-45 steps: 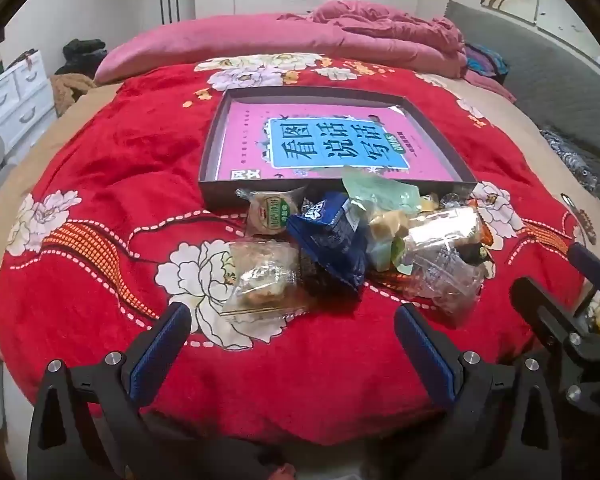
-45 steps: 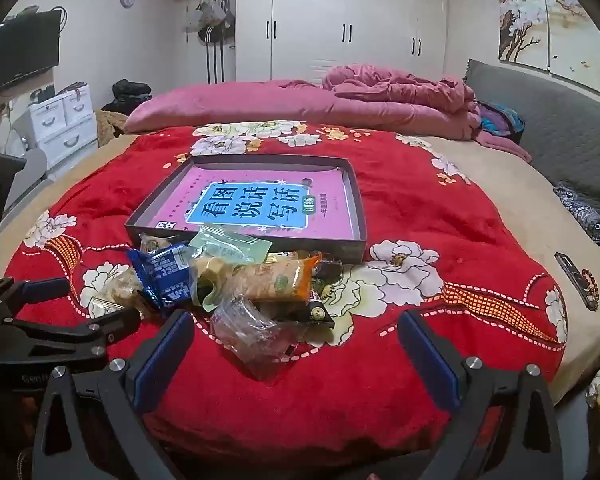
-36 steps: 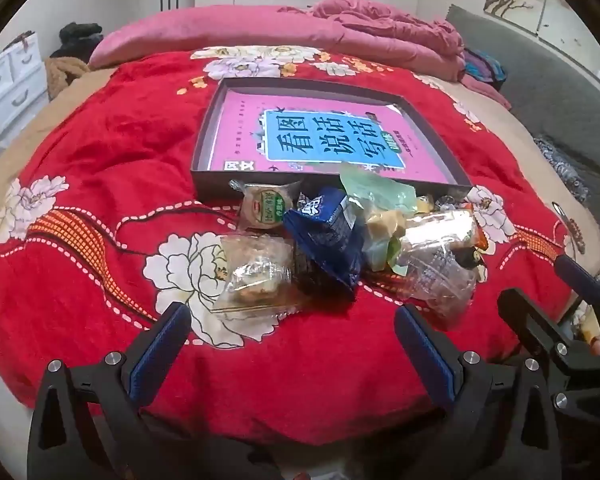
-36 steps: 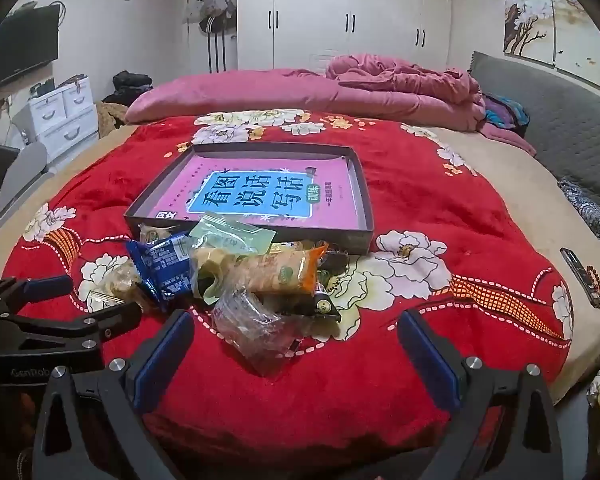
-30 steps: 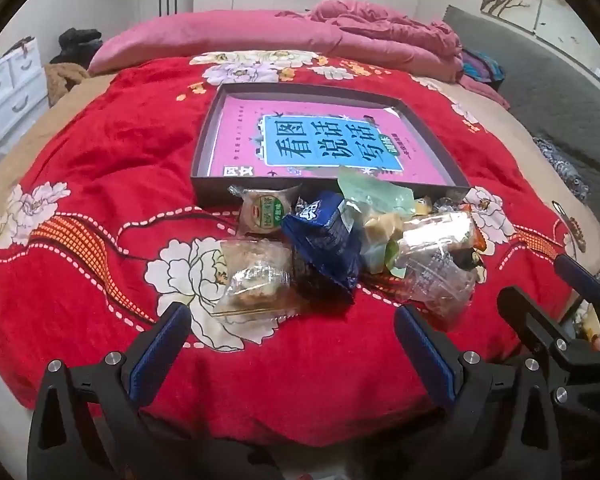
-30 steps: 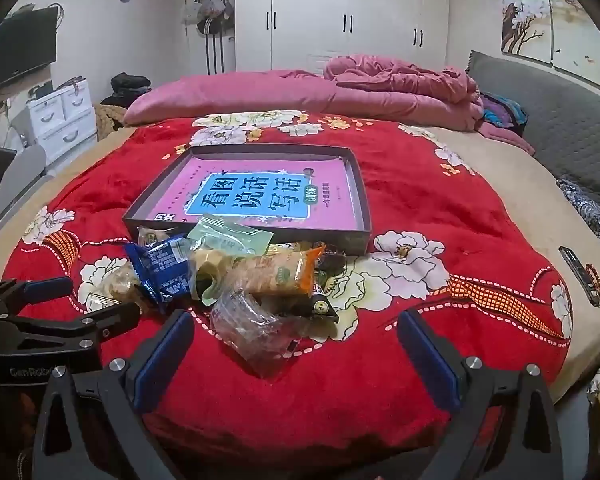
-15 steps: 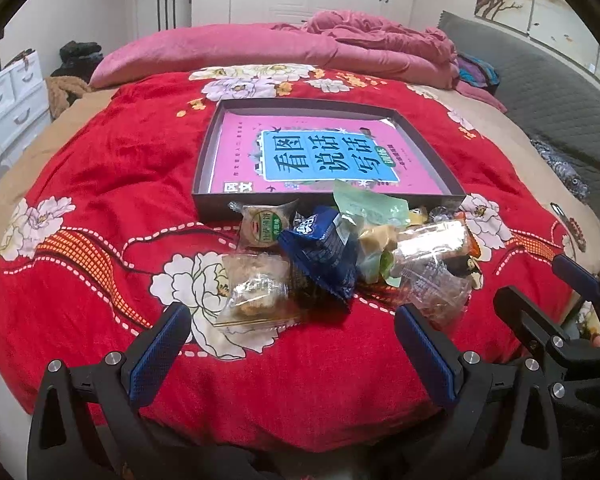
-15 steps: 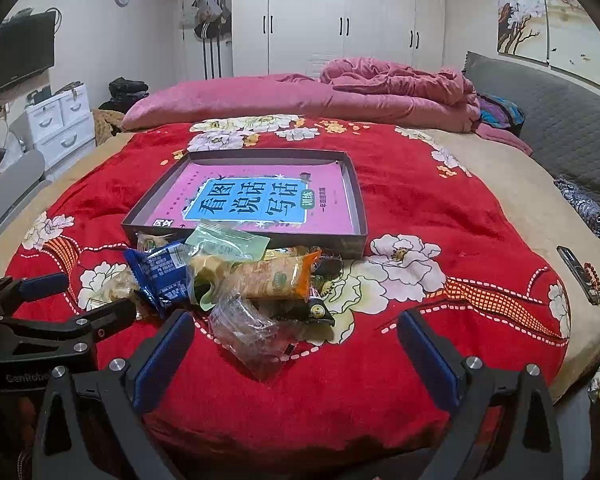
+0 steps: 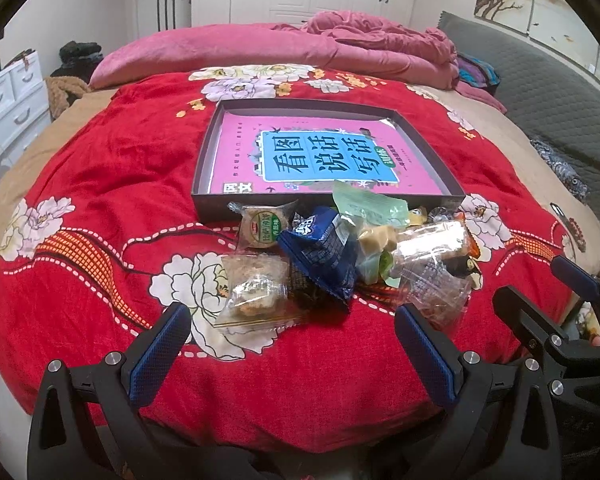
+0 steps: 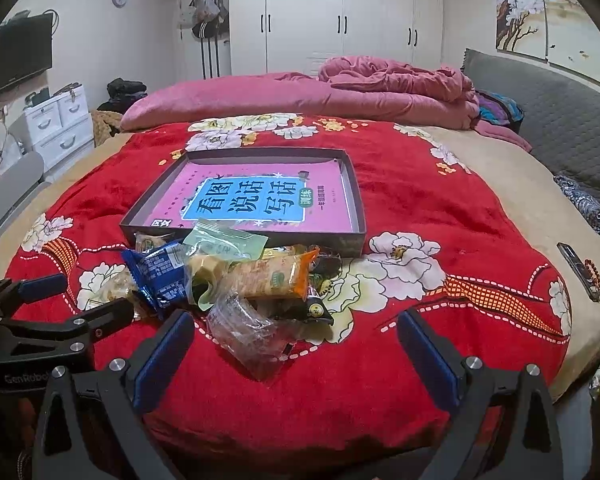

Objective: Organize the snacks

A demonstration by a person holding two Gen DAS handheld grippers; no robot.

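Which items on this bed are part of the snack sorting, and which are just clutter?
For the job:
- dark blue foil packet
- orange-ended biscuit bar
- clear crinkled wrapper
- shallow grey box tray

Just lying about:
- crumpled pink duvet
- bead bracelet

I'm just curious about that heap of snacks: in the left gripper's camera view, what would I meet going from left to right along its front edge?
Clear-wrapped pastry → dark blue packet → empty-looking clear wrapper → the right gripper, open at the picture's edge.
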